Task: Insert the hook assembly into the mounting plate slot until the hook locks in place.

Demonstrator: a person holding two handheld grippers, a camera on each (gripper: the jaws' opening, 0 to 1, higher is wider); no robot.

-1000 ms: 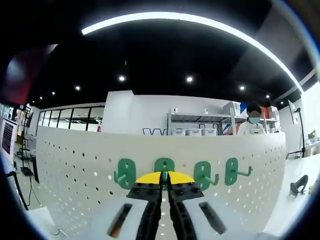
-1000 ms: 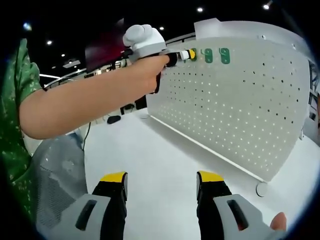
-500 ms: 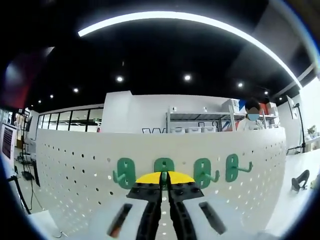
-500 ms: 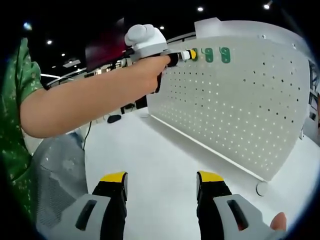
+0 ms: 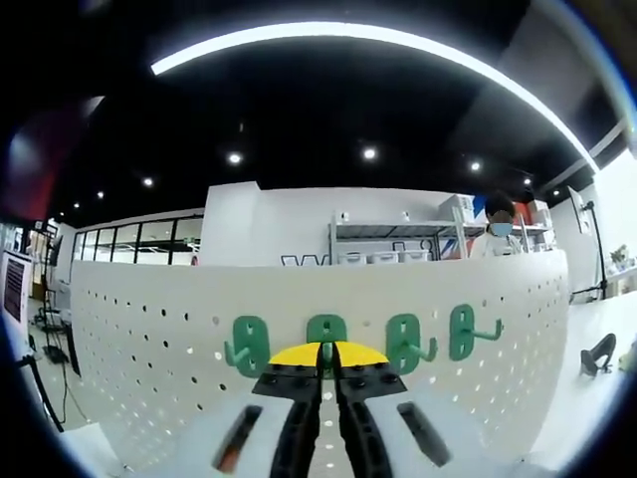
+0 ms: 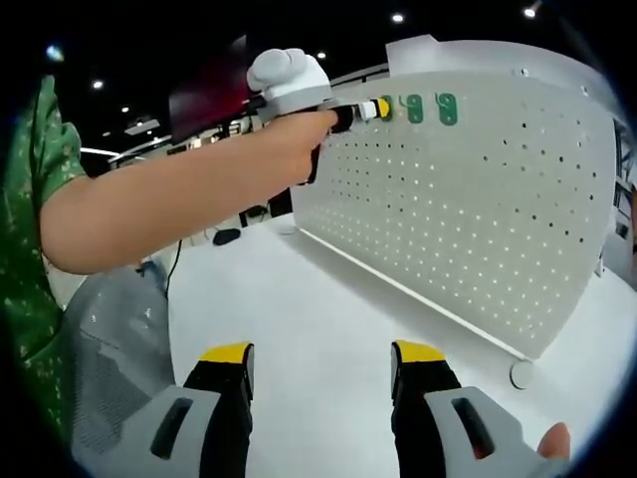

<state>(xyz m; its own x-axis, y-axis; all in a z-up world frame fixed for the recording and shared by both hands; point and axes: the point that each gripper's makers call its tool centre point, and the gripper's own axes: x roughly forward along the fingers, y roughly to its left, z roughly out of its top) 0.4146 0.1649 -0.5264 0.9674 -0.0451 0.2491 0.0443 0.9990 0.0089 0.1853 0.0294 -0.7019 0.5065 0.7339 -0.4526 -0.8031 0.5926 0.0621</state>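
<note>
White perforated board (image 5: 149,349) is filling the lower frame of the left gripper view, barely shifting since a second ago. Left gripper (image 5: 327,351), jaws pressed together, is keeping the second green hook (image 5: 326,330) against it, seemingly seated. Right gripper (image 6: 320,370) is idling wide open, empty, over the tabletop (image 6: 328,299).

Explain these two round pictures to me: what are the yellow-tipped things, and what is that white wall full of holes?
No robot here: a person holds tongs in each hand, each carrying a fisheye camera. The left gripper view looks along the left tongs, whose yellow tips are pressed together at a green hook on the pegboard, a white board full of holes. Whether they pinch that hook I can't tell. Three more green hooks hang beside it. The right gripper view looks along the right tongs, open and empty above a white table. It also shows the person's arm reaching the left tongs to the board's top.
</note>
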